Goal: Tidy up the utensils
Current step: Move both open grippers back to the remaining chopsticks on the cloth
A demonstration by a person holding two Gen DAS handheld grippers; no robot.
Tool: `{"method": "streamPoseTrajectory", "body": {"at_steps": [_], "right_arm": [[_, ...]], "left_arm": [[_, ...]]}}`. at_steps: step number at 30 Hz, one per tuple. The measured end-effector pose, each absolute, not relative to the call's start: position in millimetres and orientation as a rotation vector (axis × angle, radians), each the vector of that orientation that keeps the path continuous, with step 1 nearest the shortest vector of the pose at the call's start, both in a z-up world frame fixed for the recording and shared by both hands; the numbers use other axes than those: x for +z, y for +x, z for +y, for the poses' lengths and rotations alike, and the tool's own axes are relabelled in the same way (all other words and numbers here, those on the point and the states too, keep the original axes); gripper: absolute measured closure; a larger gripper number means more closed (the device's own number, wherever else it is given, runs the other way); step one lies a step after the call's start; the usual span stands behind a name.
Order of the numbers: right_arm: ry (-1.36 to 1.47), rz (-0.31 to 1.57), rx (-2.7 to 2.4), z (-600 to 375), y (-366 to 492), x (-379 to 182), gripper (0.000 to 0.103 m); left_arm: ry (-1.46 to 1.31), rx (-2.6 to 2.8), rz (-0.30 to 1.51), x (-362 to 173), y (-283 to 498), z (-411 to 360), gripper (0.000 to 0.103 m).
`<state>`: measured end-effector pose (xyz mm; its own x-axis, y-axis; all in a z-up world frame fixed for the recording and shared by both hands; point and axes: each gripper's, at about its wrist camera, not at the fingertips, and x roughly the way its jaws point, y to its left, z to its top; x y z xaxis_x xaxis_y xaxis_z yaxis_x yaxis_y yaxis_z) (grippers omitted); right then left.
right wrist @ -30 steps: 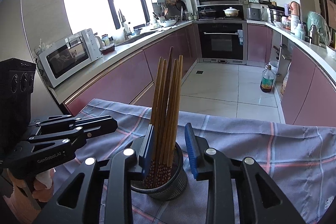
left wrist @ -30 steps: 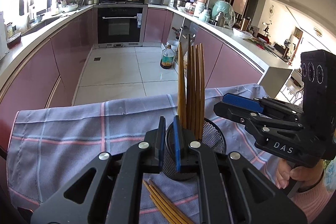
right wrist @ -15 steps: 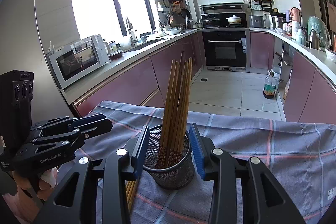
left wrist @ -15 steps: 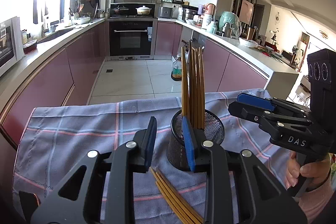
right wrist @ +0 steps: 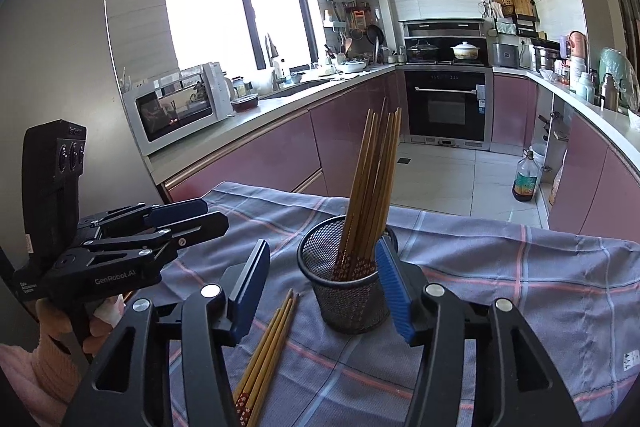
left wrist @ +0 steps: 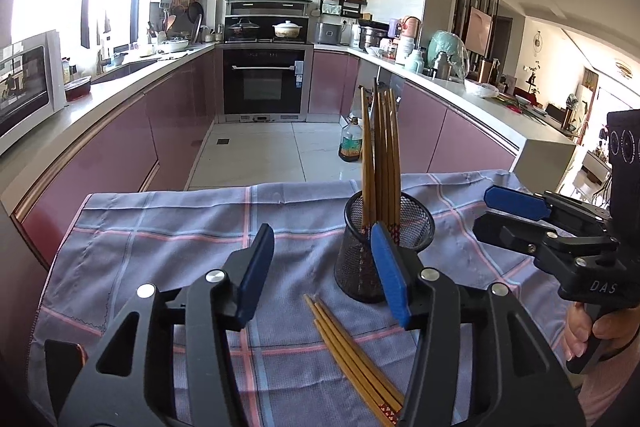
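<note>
both my left gripper (left wrist: 322, 271) and right gripper (right wrist: 322, 285) gape wide, empty, near the mesh holder (left wrist: 386, 247); loose chopsticks (left wrist: 352, 351) lie just beside it, awaiting pickup.

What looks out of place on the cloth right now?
A few loose chopsticks lie flat on the checked cloth beside the mesh holder, while the other chopsticks stand upright inside it. Nothing spilled or damaged. Both claws, left and right, are open and empty.
</note>
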<state>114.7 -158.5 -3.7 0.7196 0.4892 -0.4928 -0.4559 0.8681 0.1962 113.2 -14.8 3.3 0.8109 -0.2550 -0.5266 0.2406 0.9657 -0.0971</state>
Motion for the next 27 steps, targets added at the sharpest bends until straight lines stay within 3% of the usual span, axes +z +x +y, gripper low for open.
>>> {"method": "streamPoseTrajectory", "body": {"at_steps": [10,27], "right_arm": [[0.015,0.709,0.584,-135,103,-49,0.050],[-0.031,0.860,0.566,-110,99,-101,0.050]], "left_arm": [[-0.053,-0.212,0.691,-46,101,12,0.052],[-0.023,-0.250,0.849,-111,97,-9,0.051]]}}
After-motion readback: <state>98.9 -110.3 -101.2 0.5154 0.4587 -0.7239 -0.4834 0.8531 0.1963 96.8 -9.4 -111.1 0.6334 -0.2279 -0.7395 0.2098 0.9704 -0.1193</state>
